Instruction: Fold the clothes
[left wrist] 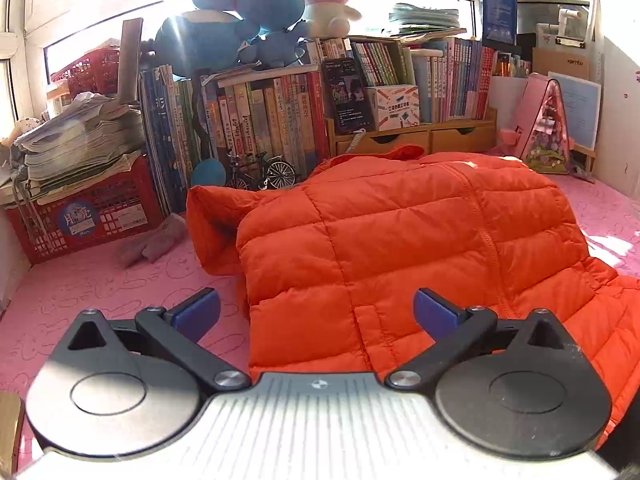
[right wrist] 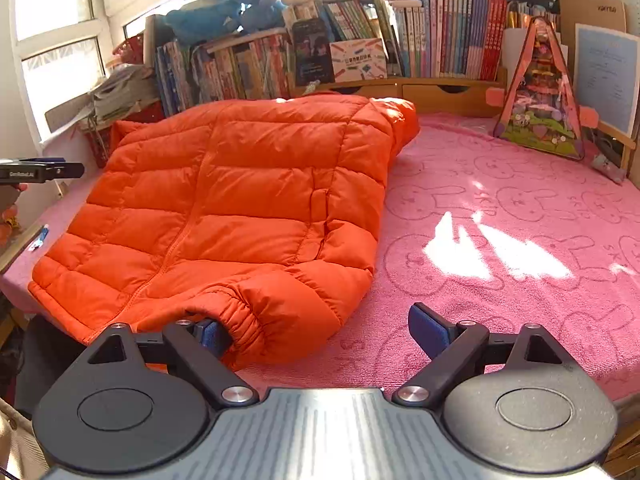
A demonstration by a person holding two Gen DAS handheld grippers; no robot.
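Note:
An orange quilted puffer jacket [left wrist: 404, 240] lies spread on a pink towel-covered table [left wrist: 100, 300]. My left gripper [left wrist: 316, 314] is open, hovering over the jacket's near left hem corner with nothing between its blue pads. In the right wrist view the same jacket [right wrist: 224, 208] fills the left half, with one sleeve folded across the near hem and its elastic cuff [right wrist: 244, 320] beside my left fingertip. My right gripper [right wrist: 316, 334] is open around that cuff end of the sleeve. The left gripper [right wrist: 40, 171] also shows at the far left edge there.
Rows of books [left wrist: 260, 120] and plush toys [left wrist: 240, 12] line the back. A red crate [left wrist: 84, 216] with stacked papers stands back left. A pink triangular toy house [right wrist: 540, 92] stands back right. Bare pink towel [right wrist: 520, 240] lies right of the jacket.

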